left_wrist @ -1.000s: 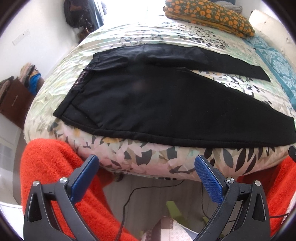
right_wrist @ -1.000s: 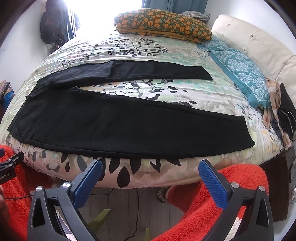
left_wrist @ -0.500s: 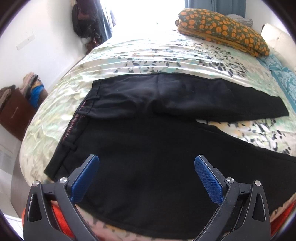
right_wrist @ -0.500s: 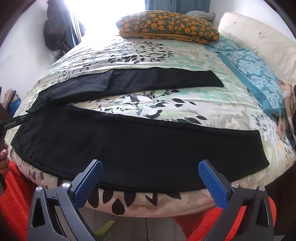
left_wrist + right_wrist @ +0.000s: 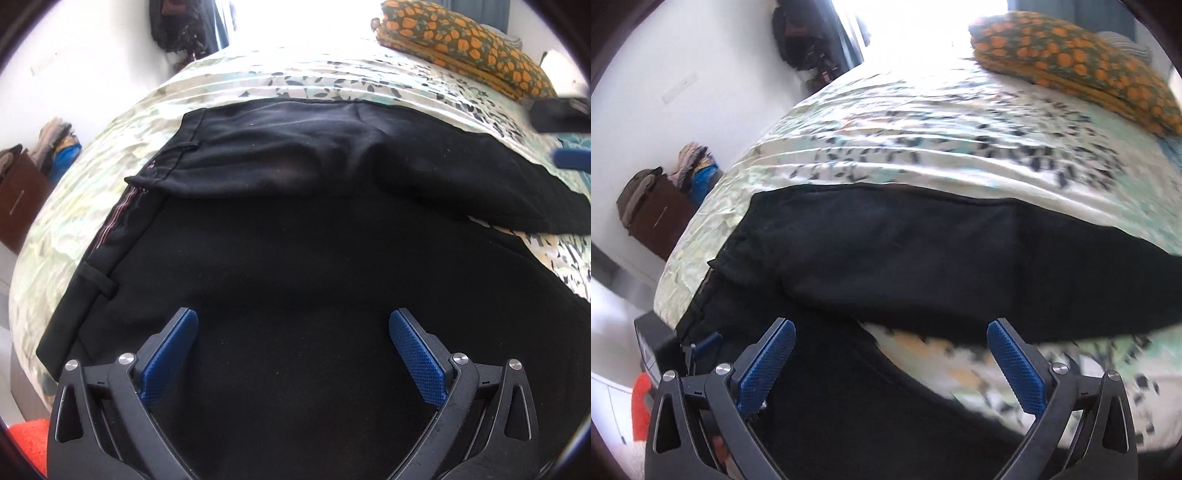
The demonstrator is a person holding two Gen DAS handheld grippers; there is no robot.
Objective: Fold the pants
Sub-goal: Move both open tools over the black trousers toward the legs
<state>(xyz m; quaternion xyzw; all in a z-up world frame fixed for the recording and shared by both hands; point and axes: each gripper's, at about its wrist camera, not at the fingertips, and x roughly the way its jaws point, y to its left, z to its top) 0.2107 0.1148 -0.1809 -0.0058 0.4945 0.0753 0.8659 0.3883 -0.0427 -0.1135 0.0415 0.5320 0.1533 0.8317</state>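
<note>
Black pants [image 5: 295,258] lie spread ahead of both grippers' wide-open, empty fingers [image 5: 173,354]. Grabbing one layer could drag them across the bed [image 5: 295,77], I reckon.

The pants [image 5: 295,258] lie spread on the bed [image 5: 258,77], waistband [image 5: 110,229] toward its left edge, both legs running right (the far leg [image 5: 942,266] angled away from the near one). A folded blanket [image 5: 461,40] sits on the bed behind the pants, to the right. A dresser [image 5: 661,218] stands left of the bed.
</note>
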